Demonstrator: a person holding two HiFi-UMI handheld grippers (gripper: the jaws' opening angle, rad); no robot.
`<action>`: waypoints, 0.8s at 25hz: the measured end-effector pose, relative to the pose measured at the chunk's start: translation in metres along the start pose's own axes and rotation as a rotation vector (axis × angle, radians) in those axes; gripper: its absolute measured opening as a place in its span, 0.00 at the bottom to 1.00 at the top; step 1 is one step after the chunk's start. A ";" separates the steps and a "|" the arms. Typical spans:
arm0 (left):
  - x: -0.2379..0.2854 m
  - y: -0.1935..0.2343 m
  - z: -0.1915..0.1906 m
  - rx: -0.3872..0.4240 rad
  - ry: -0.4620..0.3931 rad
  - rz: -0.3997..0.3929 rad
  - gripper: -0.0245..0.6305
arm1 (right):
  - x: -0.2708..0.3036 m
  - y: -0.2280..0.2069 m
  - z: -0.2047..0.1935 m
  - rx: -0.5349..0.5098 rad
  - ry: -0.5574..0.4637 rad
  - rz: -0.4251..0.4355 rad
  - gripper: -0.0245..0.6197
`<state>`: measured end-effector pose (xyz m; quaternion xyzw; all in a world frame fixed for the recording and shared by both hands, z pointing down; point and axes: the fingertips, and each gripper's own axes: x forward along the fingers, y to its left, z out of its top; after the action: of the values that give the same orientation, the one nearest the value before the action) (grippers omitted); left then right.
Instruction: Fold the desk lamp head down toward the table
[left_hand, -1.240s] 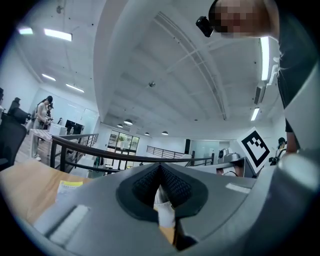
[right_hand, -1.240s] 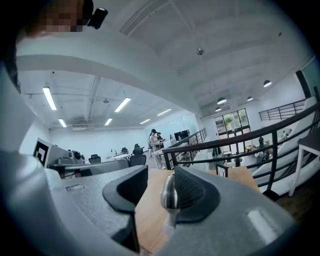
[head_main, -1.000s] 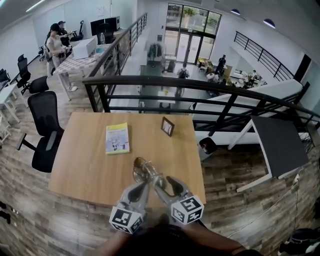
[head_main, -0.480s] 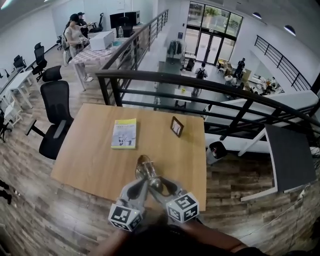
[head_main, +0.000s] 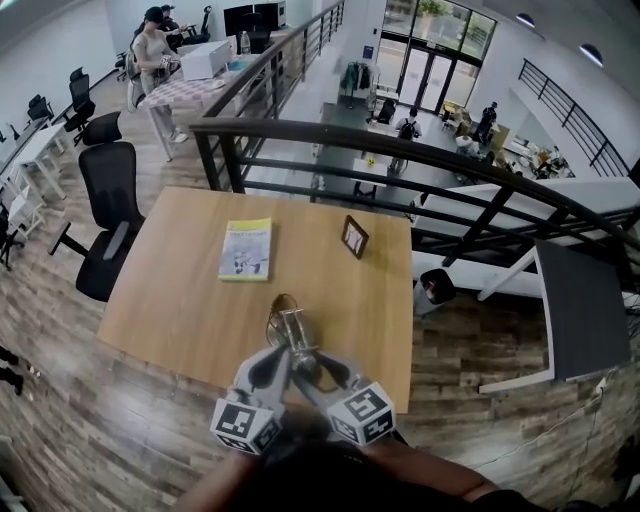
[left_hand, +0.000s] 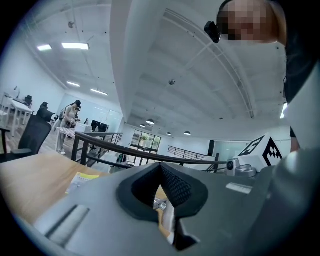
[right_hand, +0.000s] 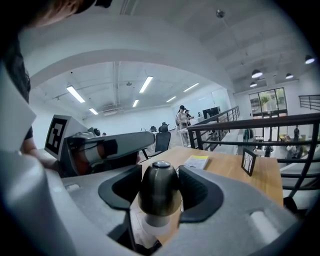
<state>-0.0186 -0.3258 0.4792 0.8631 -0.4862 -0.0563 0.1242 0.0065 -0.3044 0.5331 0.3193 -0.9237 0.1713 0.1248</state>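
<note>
Your left gripper has its black pad tips pressed together, with just a sliver of metal peeking through the gap behind them, so can't tell if it's actually pinching anything. The shiny dark metal desk lamp sits near the front edge of the light wooden table, right between both grippers. Your right gripper is clamped snug on its rounded dark part, pads touching both sides.
</note>
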 end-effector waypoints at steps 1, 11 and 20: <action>0.001 0.002 0.000 -0.002 -0.001 0.004 0.04 | 0.000 0.001 -0.003 0.001 0.007 0.001 0.39; 0.011 0.018 -0.008 -0.039 0.024 0.034 0.04 | -0.002 0.011 -0.042 -0.061 0.115 0.020 0.38; 0.010 0.028 -0.026 -0.049 0.062 0.037 0.04 | 0.022 0.002 -0.136 -0.174 0.318 0.010 0.36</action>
<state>-0.0311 -0.3445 0.5118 0.8520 -0.4966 -0.0392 0.1613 0.0046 -0.2615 0.6639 0.2715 -0.9052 0.1398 0.2956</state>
